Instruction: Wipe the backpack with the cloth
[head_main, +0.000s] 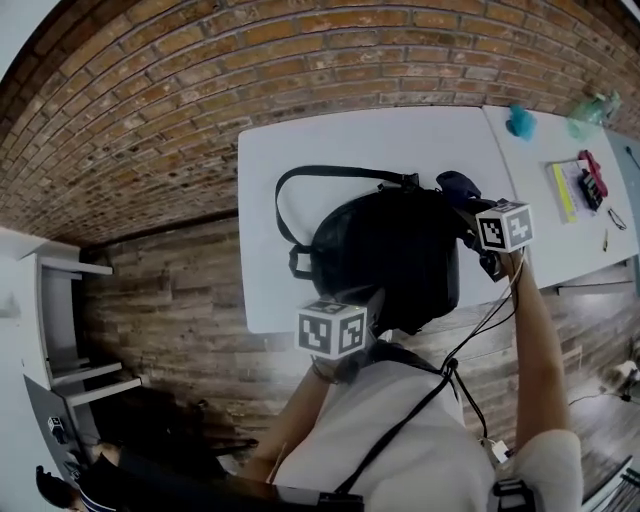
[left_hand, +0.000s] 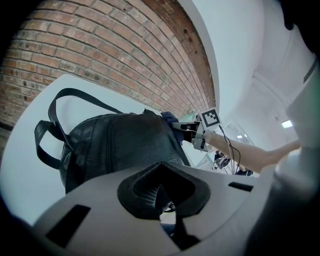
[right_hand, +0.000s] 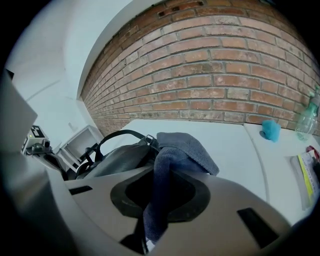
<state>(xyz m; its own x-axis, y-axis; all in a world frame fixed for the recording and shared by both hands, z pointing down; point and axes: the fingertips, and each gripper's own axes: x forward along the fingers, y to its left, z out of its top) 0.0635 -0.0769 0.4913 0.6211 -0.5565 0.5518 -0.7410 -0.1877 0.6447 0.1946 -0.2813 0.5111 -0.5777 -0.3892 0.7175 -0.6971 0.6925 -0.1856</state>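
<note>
A black leather backpack (head_main: 385, 255) lies on the white table (head_main: 300, 150), its strap loop (head_main: 285, 205) spread out to the left. My left gripper (head_main: 372, 322) is at the near edge of the backpack, and its jaws are shut on a fold of the black backpack (left_hand: 125, 145). My right gripper (head_main: 472, 212) is at the backpack's right side, shut on a dark blue cloth (head_main: 456, 186). The cloth (right_hand: 182, 150) hangs out of the jaws and drapes against the top of the backpack (right_hand: 117, 157). The left gripper view also shows the right gripper (left_hand: 192, 129) beyond the bag.
A second white table (head_main: 560, 215) adjoins on the right, with a teal object (head_main: 520, 120), a clear bottle (head_main: 590, 108) and a notebook with small items (head_main: 575, 188). A white shelf unit (head_main: 60, 330) stands on the left. A brick wall lies behind.
</note>
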